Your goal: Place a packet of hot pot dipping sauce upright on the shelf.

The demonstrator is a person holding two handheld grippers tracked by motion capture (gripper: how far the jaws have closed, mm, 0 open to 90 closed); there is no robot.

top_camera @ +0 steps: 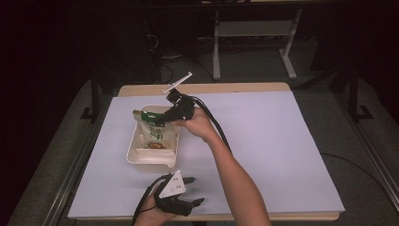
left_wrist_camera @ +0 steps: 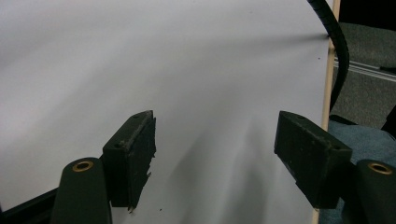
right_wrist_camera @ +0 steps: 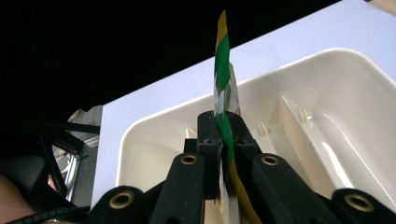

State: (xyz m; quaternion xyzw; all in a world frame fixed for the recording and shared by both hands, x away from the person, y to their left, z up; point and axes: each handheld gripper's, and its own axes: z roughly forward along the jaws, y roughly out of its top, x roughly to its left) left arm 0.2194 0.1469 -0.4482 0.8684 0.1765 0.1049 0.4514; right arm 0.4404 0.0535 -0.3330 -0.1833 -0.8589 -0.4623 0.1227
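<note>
A green and white snack packet point(top_camera: 153, 128) hangs over a cream plastic bin point(top_camera: 136, 157), its lower end down inside the bin. My right gripper point(top_camera: 165, 117) is shut on the packet's top edge. In the right gripper view the packet's green and yellow seam point(right_wrist_camera: 223, 70) stands up from between the closed jaws, with the bin's rim point(right_wrist_camera: 154, 116) behind it. My left gripper point(top_camera: 194, 190) rests near the table's front edge, open with nothing between its jaws. The left gripper view shows its fingers point(left_wrist_camera: 135, 154) wide apart over the white table top point(left_wrist_camera: 187, 70).
The bin has a divider point(top_camera: 153, 150) across its near end. A white sheet covers the table point(top_camera: 273, 141), with the wooden edge showing at front and back. A black cable point(left_wrist_camera: 337, 46) trails by the table edge. Metal stand legs point(top_camera: 287, 52) stand on the floor beyond.
</note>
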